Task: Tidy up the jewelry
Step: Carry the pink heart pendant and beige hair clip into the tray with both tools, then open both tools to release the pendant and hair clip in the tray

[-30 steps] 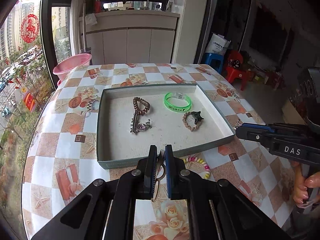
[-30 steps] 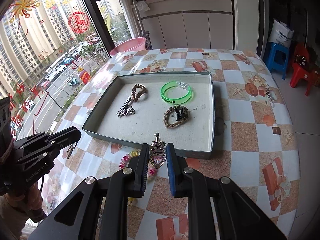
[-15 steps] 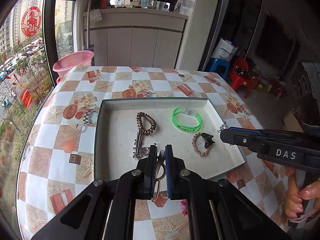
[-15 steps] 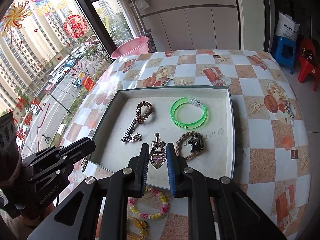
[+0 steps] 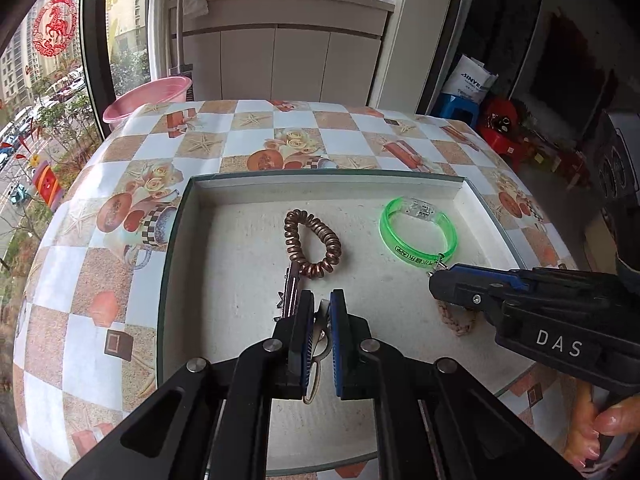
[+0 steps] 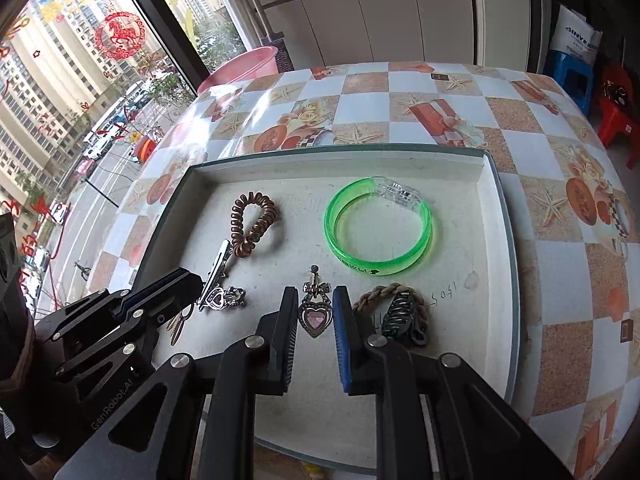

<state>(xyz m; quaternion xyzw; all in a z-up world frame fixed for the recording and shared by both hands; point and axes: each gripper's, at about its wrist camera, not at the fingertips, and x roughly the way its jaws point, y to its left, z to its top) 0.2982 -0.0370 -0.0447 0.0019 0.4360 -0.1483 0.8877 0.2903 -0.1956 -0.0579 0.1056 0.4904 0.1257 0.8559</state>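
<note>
Right hand-held gripper (image 6: pixel 314 318) pinched a heart pendant (image 6: pixel 316 317) over the tray (image 6: pixel 502 216). Left hand-held gripper (image 5: pixel 319 314) clamped a small metal clip (image 5: pixel 318 354). Green bangle (image 6: pixel 378 226) and braided band (image 6: pixel 394 300) lay close by.

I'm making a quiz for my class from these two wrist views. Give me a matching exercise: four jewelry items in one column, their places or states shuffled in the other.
Items
1. green bangle
2. heart pendant
3. coiled brown hair tie
4. black claw clip

Places or states
A. lying on the braided band
B. between the right gripper fingers
C. far right part of the tray
D. far left part of the tray

Pairs: 1-C, 2-B, 3-D, 4-A
</note>
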